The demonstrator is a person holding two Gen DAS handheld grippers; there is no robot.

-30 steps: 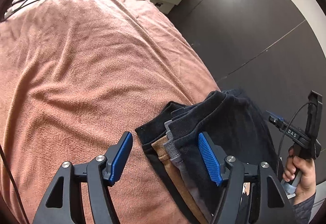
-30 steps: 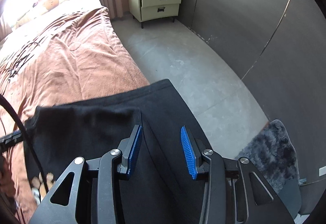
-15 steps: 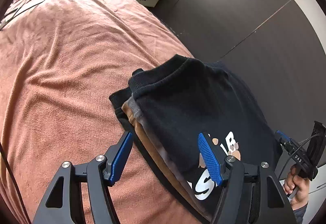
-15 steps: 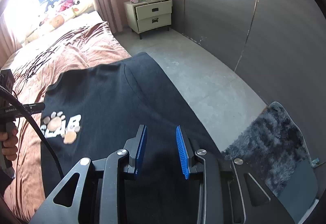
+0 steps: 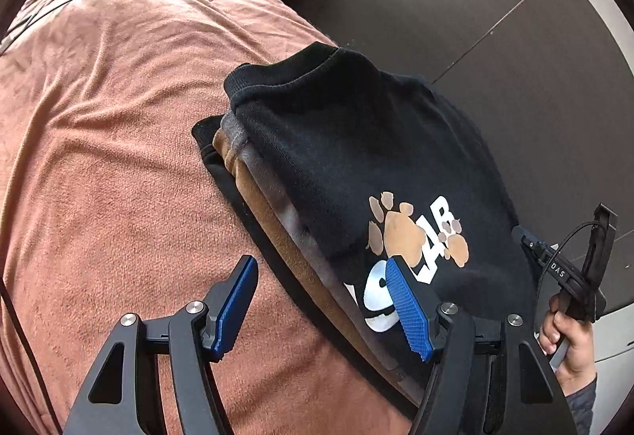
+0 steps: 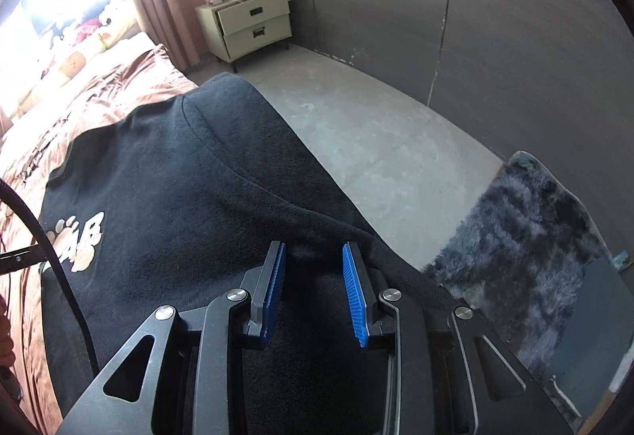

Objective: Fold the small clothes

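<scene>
Black fabric of the printed sweatshirt (image 5: 356, 142) lies on top of a small stack of folded clothes (image 5: 253, 173), and this stack sits at the right edge of the bed (image 5: 119, 118), so close to the edge that the sweatshirt's right side hangs over it toward the grey floor (image 6: 376, 126). The long axis of the garment runs along the bed edge: the collar points away from you, toward the nightstand (image 6: 253, 25), and the hem with the paw print comes toward your grippers. From your left gripper (image 5: 321, 300) the sweatshirt lies ahead and to the right; the right blue pad is over the white letters of the print, and the left pad is over the bare pink-brown blanket. Its jaws stand wide apart and hold nothing; I cannot tell whether the right pad touches the cloth. Your right gripper (image 6: 315, 288) is the nearer one to the overhanging side: it sits directly above the black cloth, close to the fold line where the fabric drops off the edge. Its jaws are parted to a medium gap, with dark fabric visible between the pads, but no cloth is pinched there. In my judgement the right hand is better placed to take the hanging side, and the left one to hold down or lift the hem near the print. A fluffy dark rug (image 6: 527, 237) lies on the floor below this side.
</scene>
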